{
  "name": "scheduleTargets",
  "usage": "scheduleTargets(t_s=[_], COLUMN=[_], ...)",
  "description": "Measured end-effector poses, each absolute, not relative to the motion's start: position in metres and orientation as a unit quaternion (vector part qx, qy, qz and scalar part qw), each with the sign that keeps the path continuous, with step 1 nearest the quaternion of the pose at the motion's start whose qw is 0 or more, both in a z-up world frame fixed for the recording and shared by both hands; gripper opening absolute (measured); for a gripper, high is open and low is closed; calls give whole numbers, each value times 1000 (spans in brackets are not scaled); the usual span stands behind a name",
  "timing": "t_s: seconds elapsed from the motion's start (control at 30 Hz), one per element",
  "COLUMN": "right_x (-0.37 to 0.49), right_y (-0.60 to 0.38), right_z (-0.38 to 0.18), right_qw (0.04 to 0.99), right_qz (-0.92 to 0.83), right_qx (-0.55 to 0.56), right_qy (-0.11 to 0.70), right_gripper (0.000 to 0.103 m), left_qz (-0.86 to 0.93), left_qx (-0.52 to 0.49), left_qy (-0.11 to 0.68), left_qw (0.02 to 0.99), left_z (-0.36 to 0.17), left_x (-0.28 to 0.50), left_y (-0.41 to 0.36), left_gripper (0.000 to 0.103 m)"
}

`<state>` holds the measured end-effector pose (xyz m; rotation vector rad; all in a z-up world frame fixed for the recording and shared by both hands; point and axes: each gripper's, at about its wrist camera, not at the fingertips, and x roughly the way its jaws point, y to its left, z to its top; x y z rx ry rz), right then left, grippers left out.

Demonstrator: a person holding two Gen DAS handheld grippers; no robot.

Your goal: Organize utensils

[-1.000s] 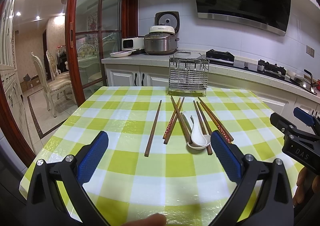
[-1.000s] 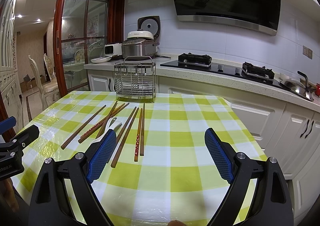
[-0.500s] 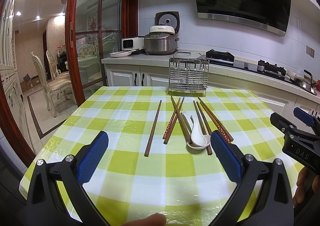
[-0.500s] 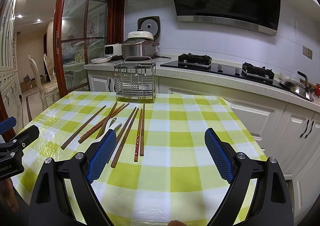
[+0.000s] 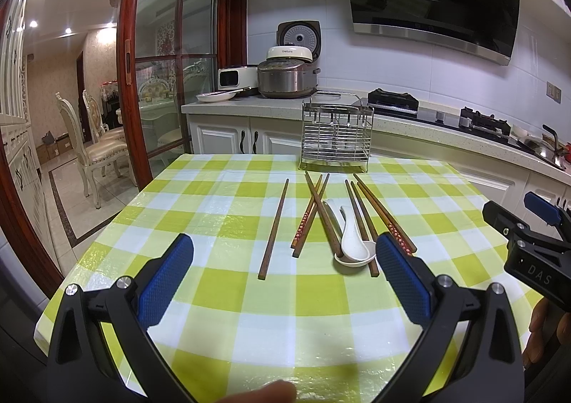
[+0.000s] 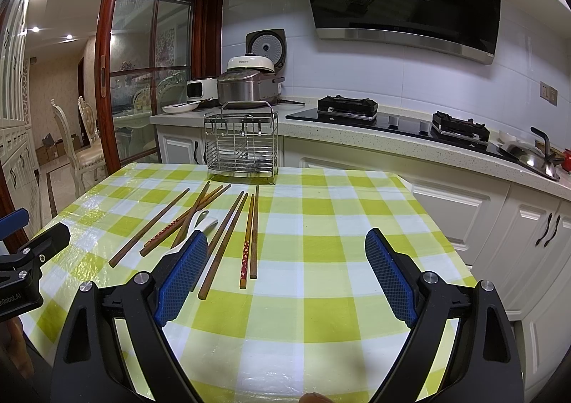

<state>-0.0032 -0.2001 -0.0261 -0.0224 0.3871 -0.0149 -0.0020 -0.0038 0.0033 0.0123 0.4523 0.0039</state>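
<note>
both jaws stood wide and empty; ahead of them, thin brown wooden chopsticks [image 5: 274, 228] crossed a white ceramic spoon [image 5: 351, 243], so a pinch risked dragging neighbours.

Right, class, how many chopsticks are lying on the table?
8 chopsticks: one alone at the left, three crossed beside it, two by the spoon, two at the right. None seem hidden.
</note>
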Motion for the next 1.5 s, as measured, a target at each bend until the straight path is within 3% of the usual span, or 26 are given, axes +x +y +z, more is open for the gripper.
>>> scheduleTargets(t_s=[0.97,1.5], right_x=[1,73], right_y=[-202,-209], right_z=[-26,-50], right_qw=[981,948], right_qz=[-9,23], right_qx=[-10,4], right_qy=[195,316], right_gripper=[84,84], left_qz=[1,-41], left_qx=[4,1], left_qy=[224,271], left_qw=[975,962], left_z=[7,-2], left_x=[-1,50], left_y=[-2,11], left_gripper=[99,99])
